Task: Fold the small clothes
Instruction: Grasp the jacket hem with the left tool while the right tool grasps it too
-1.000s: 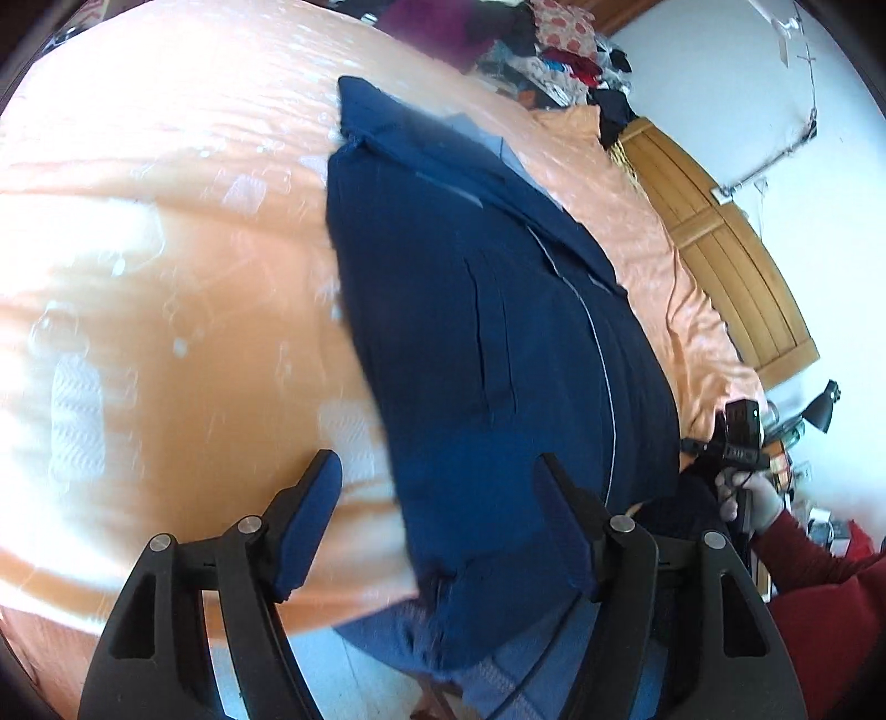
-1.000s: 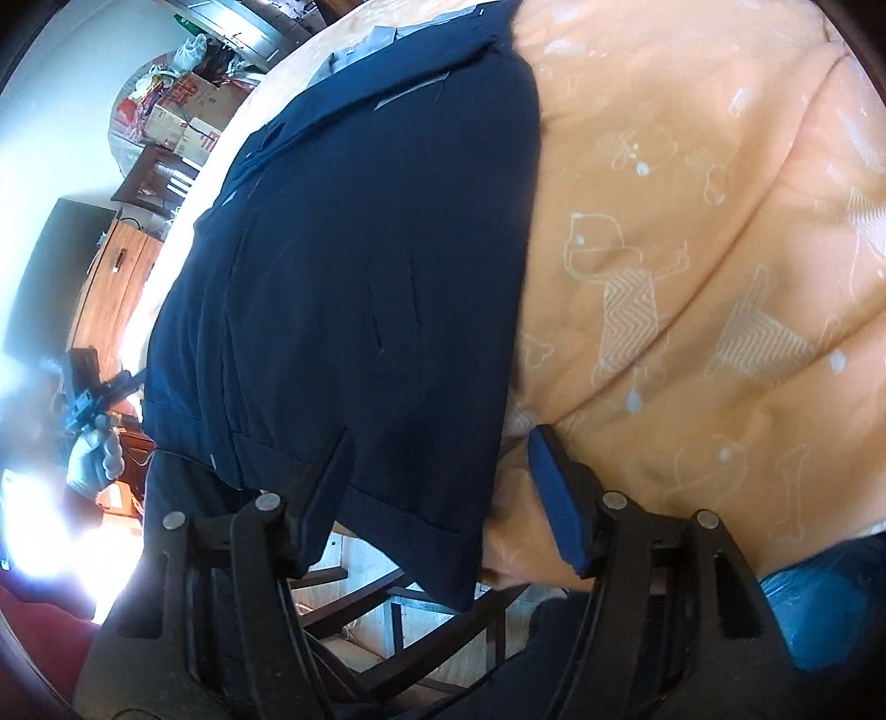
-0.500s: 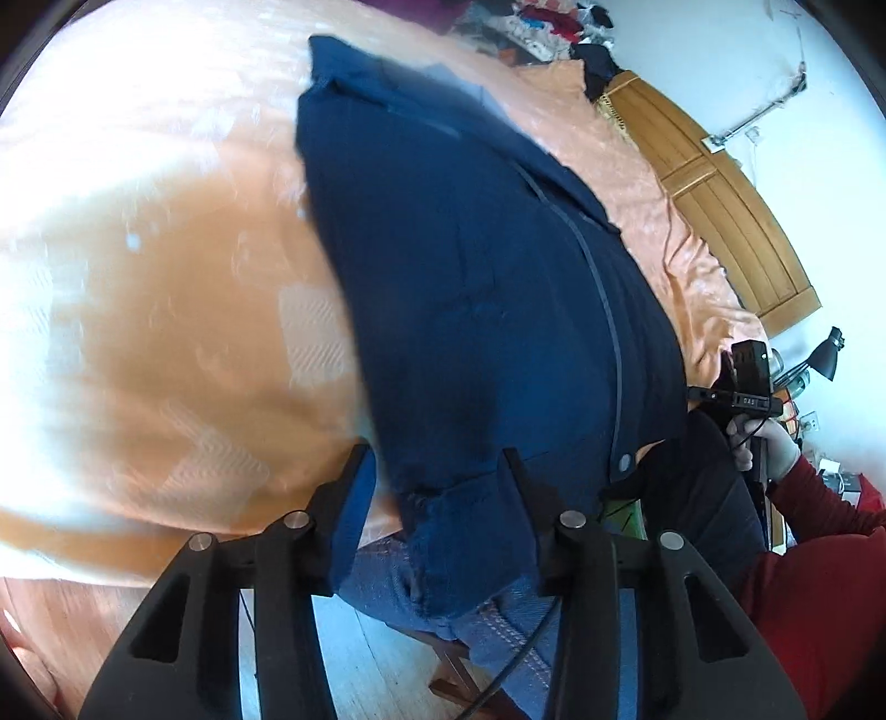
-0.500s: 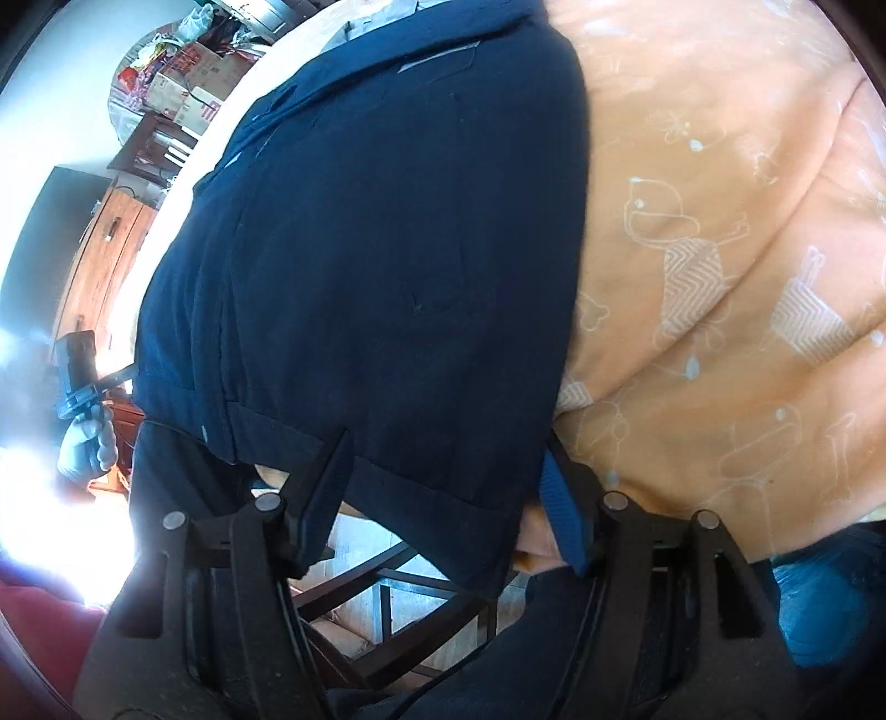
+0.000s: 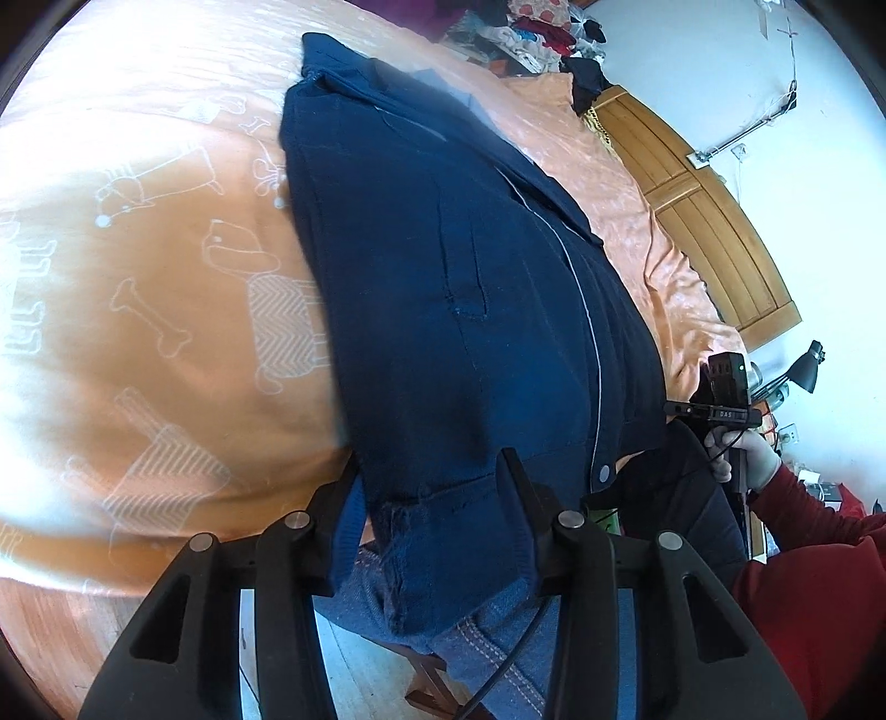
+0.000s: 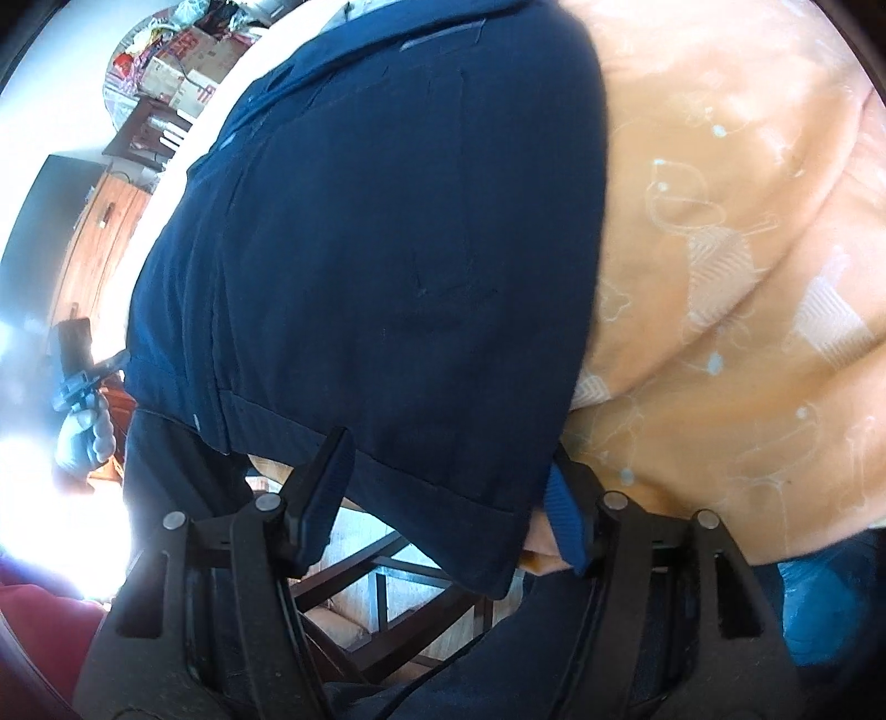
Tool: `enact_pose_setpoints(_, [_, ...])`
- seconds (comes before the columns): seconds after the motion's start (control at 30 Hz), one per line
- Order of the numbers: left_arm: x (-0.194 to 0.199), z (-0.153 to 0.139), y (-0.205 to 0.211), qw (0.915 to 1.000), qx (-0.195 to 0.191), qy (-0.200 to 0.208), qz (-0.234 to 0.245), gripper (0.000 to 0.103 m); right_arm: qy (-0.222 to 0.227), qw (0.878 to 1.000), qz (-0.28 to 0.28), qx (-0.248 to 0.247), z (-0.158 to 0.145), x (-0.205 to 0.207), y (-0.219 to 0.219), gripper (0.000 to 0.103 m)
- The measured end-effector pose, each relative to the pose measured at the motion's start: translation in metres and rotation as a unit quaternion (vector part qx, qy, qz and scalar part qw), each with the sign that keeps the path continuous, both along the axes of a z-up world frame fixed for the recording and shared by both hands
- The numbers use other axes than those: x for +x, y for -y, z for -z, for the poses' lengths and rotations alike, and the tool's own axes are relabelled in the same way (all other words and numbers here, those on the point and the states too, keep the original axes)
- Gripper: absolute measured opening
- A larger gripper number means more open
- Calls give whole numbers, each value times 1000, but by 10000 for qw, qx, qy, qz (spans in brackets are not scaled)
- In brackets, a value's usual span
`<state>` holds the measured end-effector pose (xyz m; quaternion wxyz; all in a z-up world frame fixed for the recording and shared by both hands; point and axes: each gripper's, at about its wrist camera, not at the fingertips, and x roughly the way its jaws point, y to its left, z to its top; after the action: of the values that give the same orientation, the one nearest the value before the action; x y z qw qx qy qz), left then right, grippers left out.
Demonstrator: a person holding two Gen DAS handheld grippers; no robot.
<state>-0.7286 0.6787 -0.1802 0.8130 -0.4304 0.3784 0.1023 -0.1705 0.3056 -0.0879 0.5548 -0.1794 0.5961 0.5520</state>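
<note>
Between the jaws of the left gripper: one hem corner of the navy garment, hanging off the near edge of the orange bedcover; jaws part open, straddling the cloth and not yet pinched on it; placement judged a set-up for lifting the hem and folding it toward the collar. Between the jaws of the right gripper: the opposite hem corner of the same garment; jaws likewise part open, blue pad of the right-hand jaw just beside the cloth's edge and against the bedcover; no grip closed, by my reading. Beyond both pairs of jaws: garment spread flat lengthwise, collar at the far end, sides seemingly already turned in; symmetrical corner hold judged to keep the fold square.

Shown by left wrist view only: pale piping and a snap button to the right of the jaws; wooden headboard; clothes pile far beyond. Shown by right wrist view only: dark chair frame under the jaws; cardboard boxes far left.
</note>
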Motion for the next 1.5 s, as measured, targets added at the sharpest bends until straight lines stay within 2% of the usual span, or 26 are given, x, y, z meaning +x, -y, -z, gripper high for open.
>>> enact_pose_setpoints(0.03, [2,1,-1,10000,-44,64,-12,34,44,10000,-4,46,-3,0,0,21])
enact_pose_setpoints(0.07, [3,0,-1,9998,-82,147,-52,14,18,9995,89,299,-13,3,4,10])
enact_pose_setpoints(0.13, [0,-6,-3,9993,-99,330,-170,14,-311,9957,322,815,-35,11,13,5])
enact_pose_setpoints(0.23, [-4,-23,-6,9955,-193,832,-400,14,-616,9860,581,1437,-68,21,22,3])
enact_pose_setpoints(0.37, [-7,-52,-19,9849,-292,1565,-682,14,-947,9696,939,2050,-101,40,26,2])
enact_pose_setpoints(0.43, [-7,-72,-32,9766,-307,1960,-826,14,-1008,9660,1018,2154,-110,48,22,2])
enact_pose_setpoints(0.57, [5,-107,-63,9645,-208,2451,-963,14,-1063,9613,1136,2275,-127,65,5,2])
enact_pose_setpoints(0.67, [24,-124,-81,9645,-19,2494,-868,14,-922,9679,1058,2088,-126,63,-4,2])
enact_pose_setpoints(0.77, [34,-122,-87,9662,-69,2467,-743,14,-743,9811,801,1595,-106,54,2,2])
enact_pose_setpoints(0.83, [35,-111,-82,9680,-189,2395,-723,14,-858,9882,663,1078,-75,41,16,2])
enact_pose_setpoints(0.9, [28,-97,-74,9679,-338,2376,-743,14,-809,9948,537,320,-37,25,32,7])
enact_pose_setpoints(0.93, [24,-88,-69,9679,-423,2351,-785,14,-761,9959,496,12,-22,18,40,13])
enact_pose_setpoints(0.97, [17,-75,-65,9675,-562,2314,-853,14,-736,9953,290,-563,0,10,47,15])
enact_pose_setpoints(1.0, [15,-68,-63,9679,-628,2261,-904,14,-666,9938,130,-878,8,5,50,12])
enact_pose_setpoints(1.07, [8,-53,-60,9679,-785,2146,-1050,14,-368,9949,-68,-934,-4,6,50,18])
enact_pose_setpoints(1.13, [7,-49,-59,9683,-807,2109,-1065,14,-144,9996,70,-244,-44,24,38,19])
enact_pose_setpoints(1.2, [10,-52,-58,9686,-765,2126,-1036,14,13,9984,348,452,-71,46,24,19])
enact_pose_setpoints(1.27, [15,-57,-58,9687,-723,2151,-1002,14,257,9946,605,804,-79,68,3,22])
enact_pose_setpoints(1.33, [19,-61,-59,9689,-683,2171,-976,14,340,9930,836,767,-62,88,-18,26])
enact_pose_setpoints(1.4, [20,-61,-61,9690,-668,2165,-983,14,243,9956,866,263,-24,100,-29,23])
enact_pose_setpoints(1.43, [19,-61,-61,9691,-665,2156,-996,14,18,9958,913,75,-6,101,-23,19])
enact_pose_setpoints(1.5, [16,-61,-62,9688,-664,2162,-1010,13,-359,9932,1109,63,0,98,0,16])
